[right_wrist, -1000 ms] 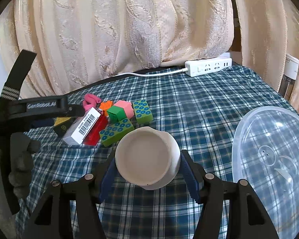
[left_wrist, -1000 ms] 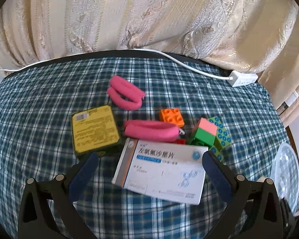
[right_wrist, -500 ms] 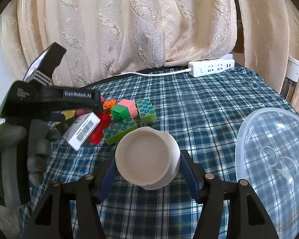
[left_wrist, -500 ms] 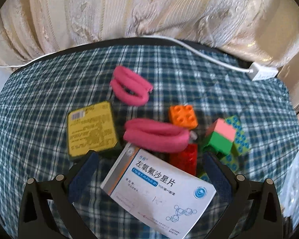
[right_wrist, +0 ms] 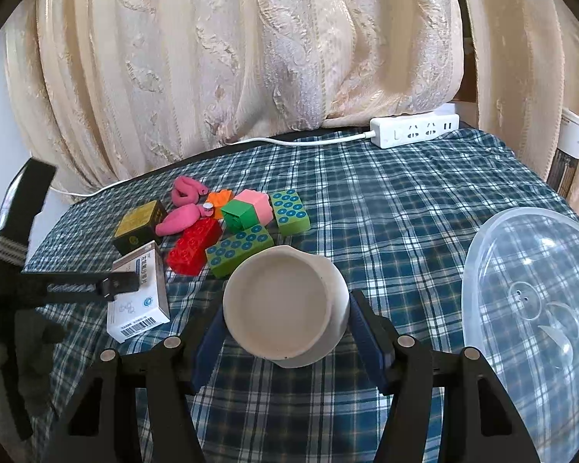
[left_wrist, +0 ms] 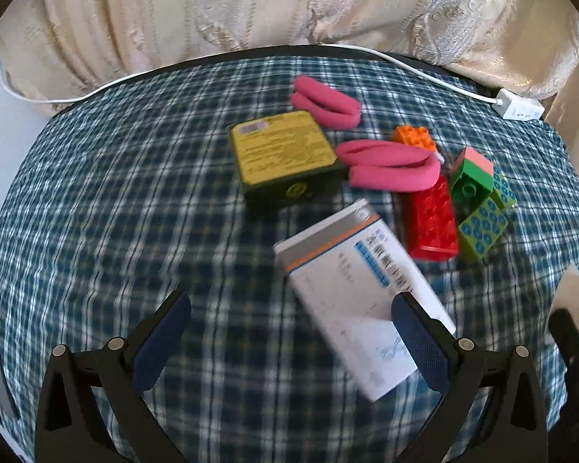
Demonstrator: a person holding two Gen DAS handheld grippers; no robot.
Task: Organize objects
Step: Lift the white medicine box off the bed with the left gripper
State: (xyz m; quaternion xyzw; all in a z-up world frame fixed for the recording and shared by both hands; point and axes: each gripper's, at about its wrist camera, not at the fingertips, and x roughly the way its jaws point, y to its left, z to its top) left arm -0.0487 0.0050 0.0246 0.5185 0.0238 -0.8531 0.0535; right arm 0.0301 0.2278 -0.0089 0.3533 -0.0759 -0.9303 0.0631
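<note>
Plainly, the medicine box [left_wrist: 361, 301] lies slantwise under the open left hand-held gripper [left_wrist: 289, 332], nearer its right finger.

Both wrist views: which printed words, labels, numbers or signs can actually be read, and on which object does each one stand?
White medicine box: blue-banded Chinese title, too blurred to quote in either view; barcode on its end, digits too small.
Yellow-topped dark green box: lines of print and a round emblem, too small to read.
Black handheld left claw: pale lettering on its arm in the right wrist view, unreadable.
White power strip: no text visible.
</note>
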